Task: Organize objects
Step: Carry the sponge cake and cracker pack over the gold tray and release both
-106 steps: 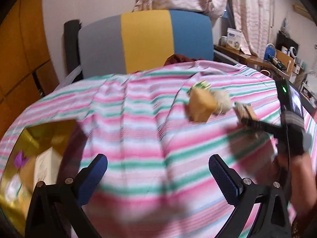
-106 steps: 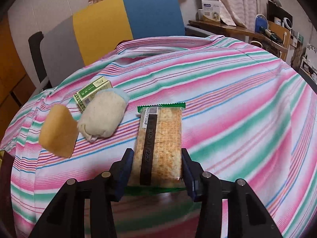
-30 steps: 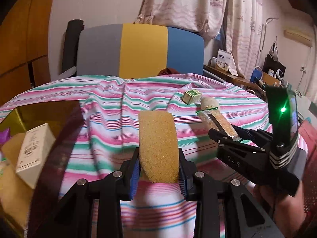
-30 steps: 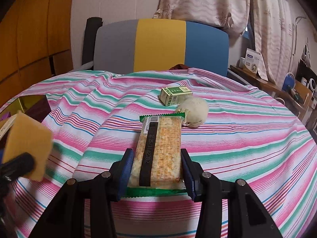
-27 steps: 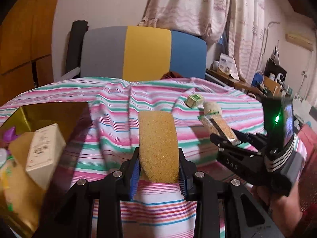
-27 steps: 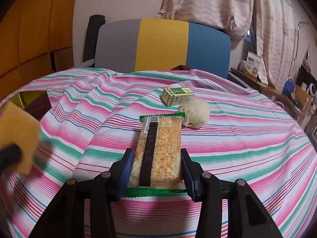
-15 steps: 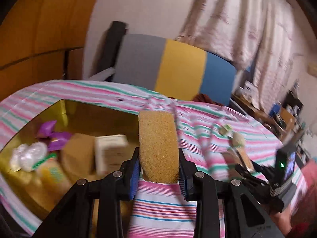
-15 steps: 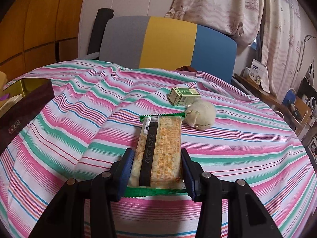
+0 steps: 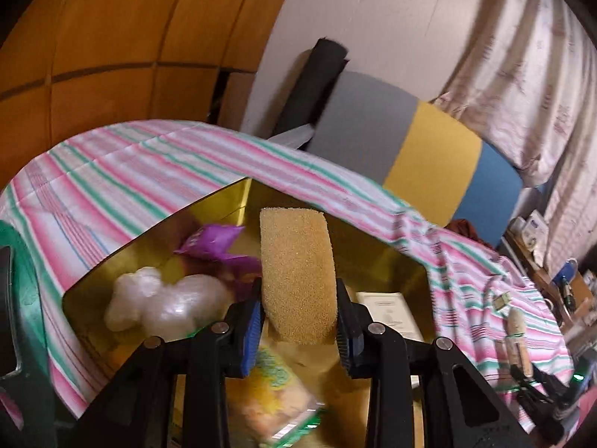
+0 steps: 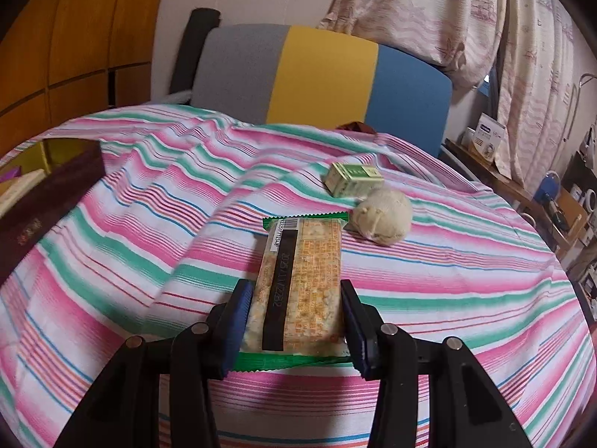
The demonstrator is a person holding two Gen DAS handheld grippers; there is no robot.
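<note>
My left gripper [image 9: 298,321] is shut on a tan sponge [image 9: 296,272] and holds it over the gold box [image 9: 238,201]. The box holds a purple packet [image 9: 212,242], a white wrapped lump [image 9: 168,302], a cream carton [image 9: 390,313] and a yellow snack bag [image 9: 276,399]. My right gripper [image 10: 294,321] is shut on a cracker packet [image 10: 302,280] with green ends, above the striped cloth. A small green box [image 10: 352,179] and a cream round bun [image 10: 384,220] lie on the cloth beyond it.
The table wears a pink, green and white striped cloth [image 10: 149,224]. The gold box's dark maroon side [image 10: 44,209] shows at the left of the right wrist view. A grey, yellow and blue chair back [image 10: 317,74] stands behind the table. Cluttered shelves [image 10: 552,201] are at the right.
My left gripper has swung left with the sponge, from over the cloth to over the open gold box. My right gripper has kept the cracker packet and drifted slightly left.
</note>
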